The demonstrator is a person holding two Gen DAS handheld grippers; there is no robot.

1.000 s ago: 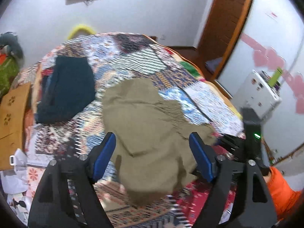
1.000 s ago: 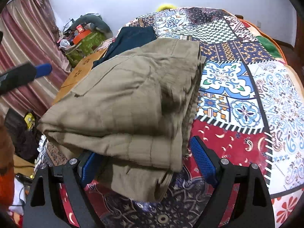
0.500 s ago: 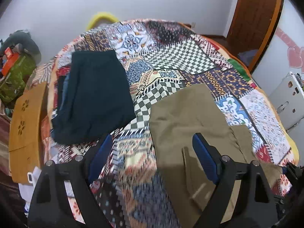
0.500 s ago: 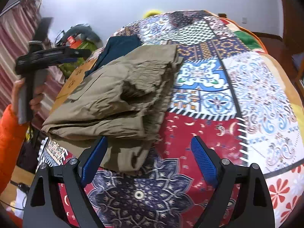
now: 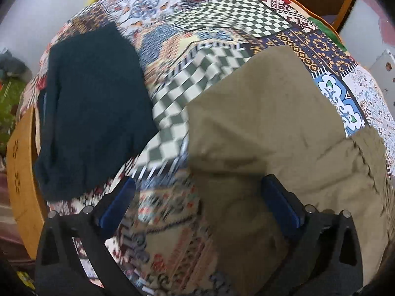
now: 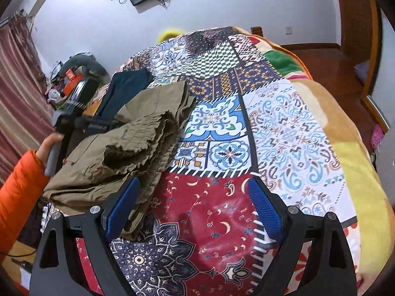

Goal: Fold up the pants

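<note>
Folded pants (image 6: 128, 145) left of right gripper (image 6: 195, 204) (agape)

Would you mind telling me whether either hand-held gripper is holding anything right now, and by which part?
Nothing is held: the left hand-held gripper and the right are both open above the khaki pants.

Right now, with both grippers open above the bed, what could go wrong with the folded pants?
1. The khaki pants lie loosely, their top layer bunched; they may slump unfolded.
2. The left gripper hovers over their edge and could snag it.
3. The dark garment lies near; pushing the pants may disturb it.
</note>
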